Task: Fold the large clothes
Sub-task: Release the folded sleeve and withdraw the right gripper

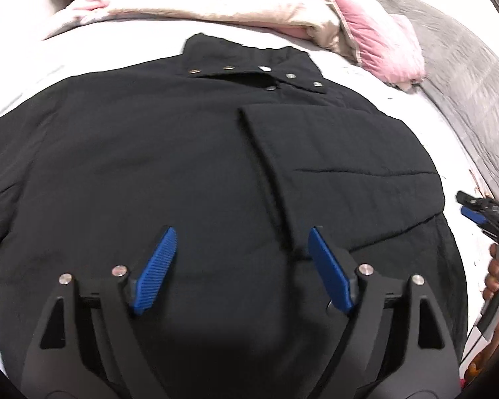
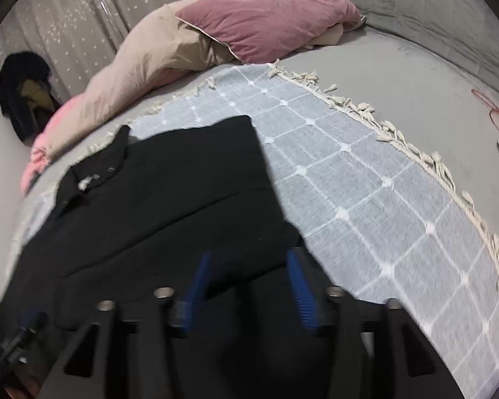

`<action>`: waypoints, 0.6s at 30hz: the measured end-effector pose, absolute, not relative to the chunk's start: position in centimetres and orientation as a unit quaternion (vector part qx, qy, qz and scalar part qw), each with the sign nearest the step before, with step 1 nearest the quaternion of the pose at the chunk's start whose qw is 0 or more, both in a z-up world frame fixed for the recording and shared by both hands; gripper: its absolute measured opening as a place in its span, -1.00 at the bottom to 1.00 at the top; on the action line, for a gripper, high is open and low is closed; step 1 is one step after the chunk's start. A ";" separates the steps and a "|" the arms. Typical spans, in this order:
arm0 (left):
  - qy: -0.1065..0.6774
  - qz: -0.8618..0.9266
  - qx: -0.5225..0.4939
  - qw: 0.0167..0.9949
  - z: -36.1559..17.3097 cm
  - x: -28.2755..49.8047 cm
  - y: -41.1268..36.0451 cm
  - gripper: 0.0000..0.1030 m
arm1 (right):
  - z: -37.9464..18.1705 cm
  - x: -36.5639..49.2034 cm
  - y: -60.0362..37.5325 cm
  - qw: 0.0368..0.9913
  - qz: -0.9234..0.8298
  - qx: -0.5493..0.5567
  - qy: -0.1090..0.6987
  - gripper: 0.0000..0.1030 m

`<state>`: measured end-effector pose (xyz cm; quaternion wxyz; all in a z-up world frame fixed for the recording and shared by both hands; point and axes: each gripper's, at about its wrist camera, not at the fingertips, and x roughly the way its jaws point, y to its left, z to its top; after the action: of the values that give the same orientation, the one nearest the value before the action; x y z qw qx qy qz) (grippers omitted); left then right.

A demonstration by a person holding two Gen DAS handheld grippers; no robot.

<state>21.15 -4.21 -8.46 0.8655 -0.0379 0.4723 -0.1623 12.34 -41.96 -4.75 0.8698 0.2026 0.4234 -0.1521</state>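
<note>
Below your wide, empty left gripper, the black quilted jacket has its unfolded side leftward; right gripper narrower, also empty.

black jacket hem hidden, left sleeve cropped

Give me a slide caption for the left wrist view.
Open left gripper above a black jacket spread on the bed, one sleeve folded across.

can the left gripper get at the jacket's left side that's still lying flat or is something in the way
Probably yes. The left gripper is open and empty above the black jacket, and nothing lies on the unfolded part. The right gripper is off at the opposite edge, clear of that path.
</note>
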 end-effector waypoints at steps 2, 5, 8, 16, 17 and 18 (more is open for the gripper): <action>0.480 -0.142 -0.049 0.864 -7.8 20.2 -2.5 0.73 | -3.7 11.6 -41.0 0.869 -0.144 0.213 0.422 0.25; 0.477 -0.122 -0.064 0.868 -7.0 19.1 -0.5 0.92 | -2.7 10.2 -39.5 0.870 -0.133 0.223 0.419 0.37; 0.458 -0.098 -0.061 0.881 -5.9 17.1 1.9 0.98 | -2.6 8.8 -37.7 0.867 -0.122 0.216 0.432 0.43; 0.467 -0.071 -0.083 0.877 -6.1 14.5 7.8 0.98 | -3.2 6.0 -32.7 0.867 -0.125 0.157 0.457 0.45; 0.470 -0.073 -0.086 0.875 -6.0 14.2 8.2 0.98 | -3.6 5.7 -32.0 0.864 -0.122 0.155 0.463 0.45; 0.469 -0.076 -0.089 0.875 -5.8 13.9 8.6 0.98 | -3.9 5.5 -31.3 0.862 -0.118 0.151 0.470 0.45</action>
<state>13.94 8.61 -5.78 0.8754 -0.0889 0.4690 -0.0758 5.49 -31.26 -3.90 0.8617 0.1509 0.4699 -0.1181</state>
